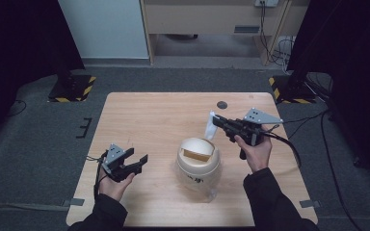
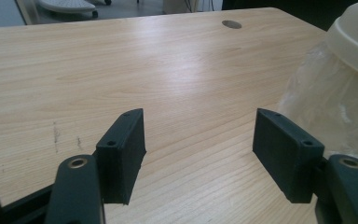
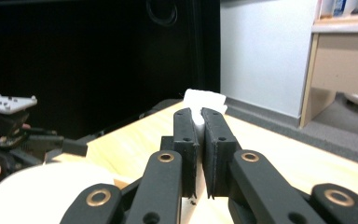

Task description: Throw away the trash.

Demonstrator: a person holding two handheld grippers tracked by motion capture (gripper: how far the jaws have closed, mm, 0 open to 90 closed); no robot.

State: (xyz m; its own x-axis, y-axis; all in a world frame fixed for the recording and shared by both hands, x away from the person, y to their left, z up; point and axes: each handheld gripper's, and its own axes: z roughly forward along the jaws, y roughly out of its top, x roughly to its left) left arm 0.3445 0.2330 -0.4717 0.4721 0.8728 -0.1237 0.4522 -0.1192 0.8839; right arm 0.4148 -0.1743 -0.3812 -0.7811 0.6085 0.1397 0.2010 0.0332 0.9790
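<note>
Bare wooden table (image 1: 149, 120) stretching open ahead of left gripper (image 1: 134, 162), jaws spread wide, empty; cream bin (image 1: 198, 161) mid-table, just right; right gripper (image 1: 218, 121) above, clamped on white tissue (image 1: 210, 127)

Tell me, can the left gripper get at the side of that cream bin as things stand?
Probably yes. The left gripper is open with nothing between its jaws, and bare table lies between it and the cream bin, whose bag-lined side sits just beside it in the left gripper view.
</note>
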